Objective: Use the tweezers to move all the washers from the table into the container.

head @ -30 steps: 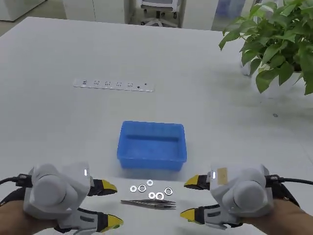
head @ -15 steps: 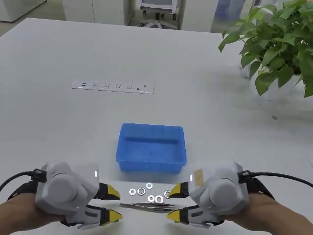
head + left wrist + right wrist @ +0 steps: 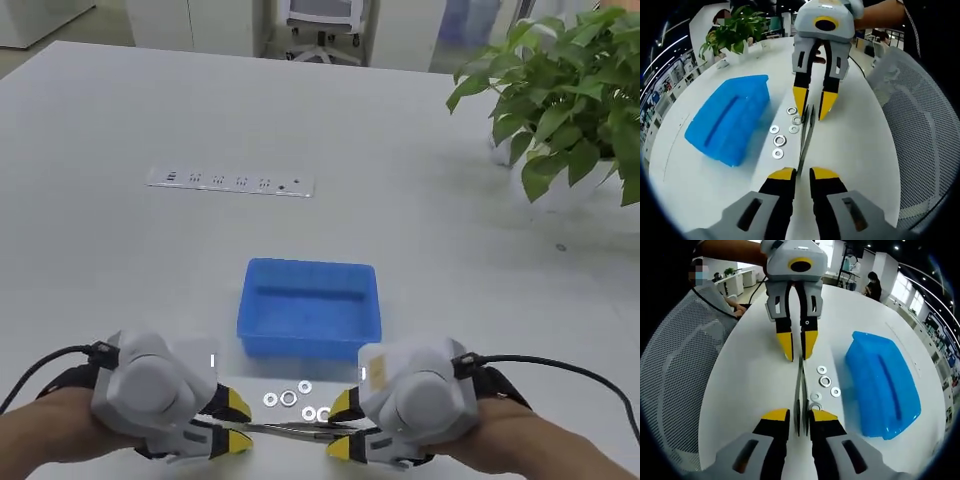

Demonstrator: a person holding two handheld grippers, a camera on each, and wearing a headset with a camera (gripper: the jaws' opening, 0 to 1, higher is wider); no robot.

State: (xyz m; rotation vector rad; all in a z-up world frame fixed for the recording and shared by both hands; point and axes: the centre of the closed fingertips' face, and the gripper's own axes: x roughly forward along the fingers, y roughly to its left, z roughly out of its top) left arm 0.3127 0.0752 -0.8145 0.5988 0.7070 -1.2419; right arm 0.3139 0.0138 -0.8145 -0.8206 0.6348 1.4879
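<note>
Left hand-held gripper (image 3: 802, 174) has its jaws a small crack apart. They sit right at the narrow end of the tweezers (image 3: 803, 137), and there's a visible gap either side of the metal. The right hand-held gripper (image 3: 800, 416) faces it nose to nose from the other end. Its jaws straddle the end where the two tweezer arms spread, but I honestly can't tell if they're actually pinching or just close.

The tweezers lie flat on the white worktop (image 3: 130, 270), on the near side of the blue container (image 3: 308, 342) and parallel to its front wall. The washers (image 3: 288, 398) are scattered loose on the worktop between the tweezers and the container, a couple right up by the tweezers. Beyond the container, well away, lies a white power strip (image 3: 230, 182). A potted plant (image 3: 570, 90) stands off to the container's far right.
</note>
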